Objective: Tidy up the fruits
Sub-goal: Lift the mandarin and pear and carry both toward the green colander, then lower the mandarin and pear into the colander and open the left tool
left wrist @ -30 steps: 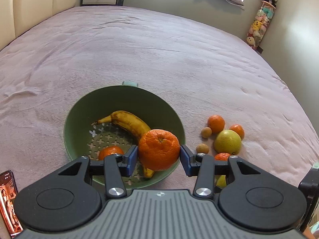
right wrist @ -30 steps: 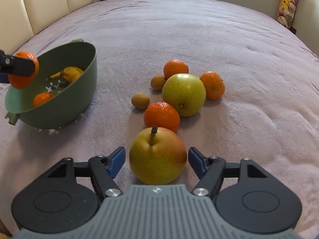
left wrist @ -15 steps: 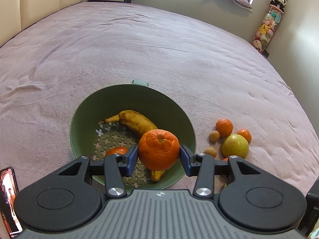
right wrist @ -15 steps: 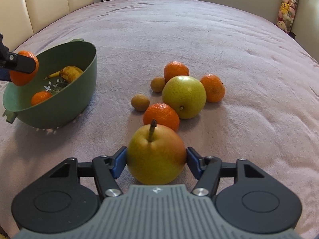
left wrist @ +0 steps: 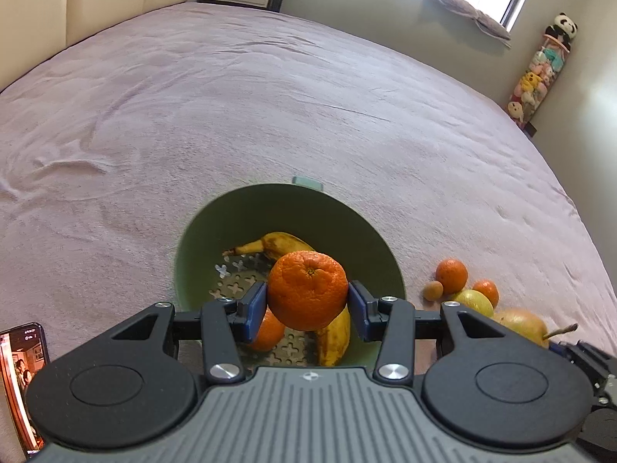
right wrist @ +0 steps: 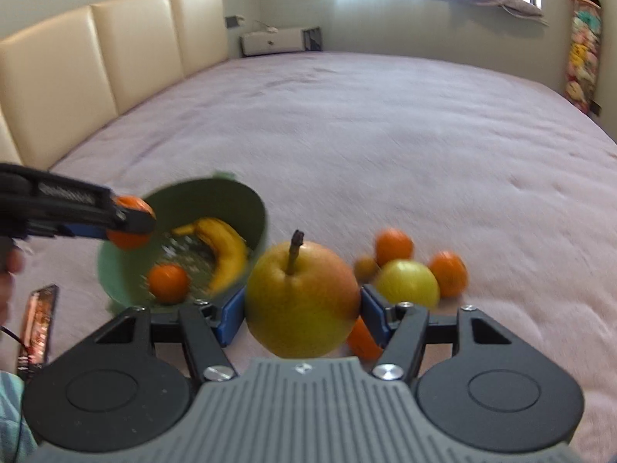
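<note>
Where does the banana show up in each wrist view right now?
Left wrist: banana in the green bowl, lower centre, partly behind the held orange.
Right wrist: banana in the bowl, left of centre, beside the held pear.
Shared landmark: the green bowl.

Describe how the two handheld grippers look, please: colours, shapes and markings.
Both match. The left gripper and the right gripper have a ribbed grey body with a small round emblem, two black round discs, black linkage arms with silver screws, and blue finger pads.
</note>
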Demonstrator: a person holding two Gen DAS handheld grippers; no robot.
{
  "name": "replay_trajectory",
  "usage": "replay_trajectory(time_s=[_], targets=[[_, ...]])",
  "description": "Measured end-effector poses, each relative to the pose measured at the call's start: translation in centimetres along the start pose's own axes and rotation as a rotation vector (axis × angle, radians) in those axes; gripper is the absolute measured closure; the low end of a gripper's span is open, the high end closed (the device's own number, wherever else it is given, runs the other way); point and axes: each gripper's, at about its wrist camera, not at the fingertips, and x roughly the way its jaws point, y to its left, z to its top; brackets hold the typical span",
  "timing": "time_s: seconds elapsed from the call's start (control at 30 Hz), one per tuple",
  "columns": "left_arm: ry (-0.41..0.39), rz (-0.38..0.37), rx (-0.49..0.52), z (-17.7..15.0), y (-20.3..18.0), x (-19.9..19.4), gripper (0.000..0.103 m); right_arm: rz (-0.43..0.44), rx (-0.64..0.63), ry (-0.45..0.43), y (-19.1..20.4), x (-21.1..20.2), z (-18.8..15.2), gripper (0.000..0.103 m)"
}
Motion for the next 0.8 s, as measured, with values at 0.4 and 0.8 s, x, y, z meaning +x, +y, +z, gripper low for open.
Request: replay_trajectory(time_s=[0.4, 0.8], targets=[[0.031, 0.063, -0.084, 1.3, 3.3, 2.0, 0.052, 0.179, -0.212, 0.046, 6.0, 5.1, 5.2, 0.042], [0.078, 0.079, -0.093, 1.5, 4.8, 5.0, 0.052, 0.256, -0.333, 0.148, 8.1, 10.9, 5.1, 0.042]])
